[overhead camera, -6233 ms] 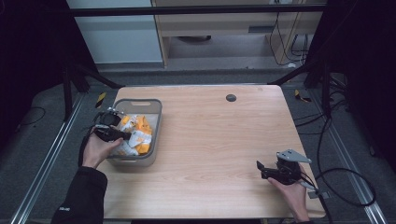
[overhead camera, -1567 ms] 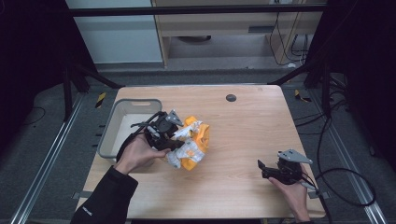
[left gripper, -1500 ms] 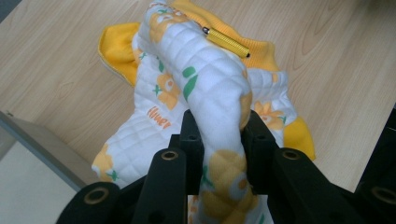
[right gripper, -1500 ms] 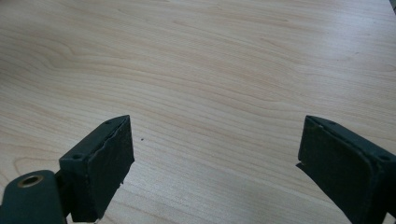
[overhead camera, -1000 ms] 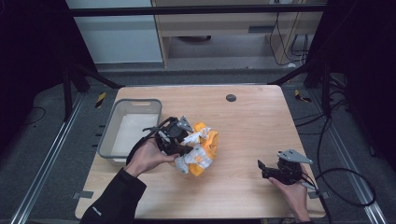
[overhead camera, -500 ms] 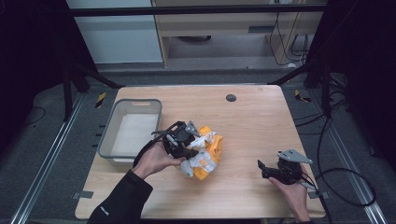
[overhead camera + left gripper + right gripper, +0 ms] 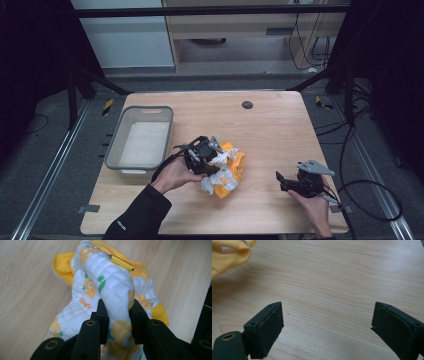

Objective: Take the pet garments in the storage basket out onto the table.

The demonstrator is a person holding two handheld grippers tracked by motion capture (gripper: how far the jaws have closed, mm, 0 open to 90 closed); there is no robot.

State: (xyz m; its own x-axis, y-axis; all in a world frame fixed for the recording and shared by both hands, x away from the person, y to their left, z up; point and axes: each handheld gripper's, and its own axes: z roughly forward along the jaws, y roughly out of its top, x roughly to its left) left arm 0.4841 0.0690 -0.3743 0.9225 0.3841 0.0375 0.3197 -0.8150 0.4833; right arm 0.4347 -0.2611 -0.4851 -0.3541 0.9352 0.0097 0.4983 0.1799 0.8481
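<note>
I have the quilted garment (image 7: 224, 170), white with orange and green flower print and a yellow lining, bunched just below the centre of the high view, resting on the wooden table (image 7: 270, 125). My left gripper (image 7: 204, 156) sits at the garment's left edge, touching it, with my left hand (image 7: 175, 174) behind it toward the lower left. In the left gripper view a thick fold of the garment (image 7: 110, 287) rises straight up between the two black jaws, which are pinched narrow against it on both sides; the rest of the cloth spreads above them in that frame, with a small yellow zipper pull (image 7: 121, 263) near the top and the yellow lining showing at the upper left and right edges.

To the left of the garment in the high view, apart from it, stands a grey plastic bin (image 7: 116, 142).

My right gripper (image 7: 283, 181) is at the lower right of the high view, well apart from the garment, held low by my right hand (image 7: 315, 205). In the right gripper view its jaws stand wide over bare wood, with a corner of yellow cloth at the upper left of that frame. A small dark round spot (image 7: 247, 104) sits on the table near the top edge.
</note>
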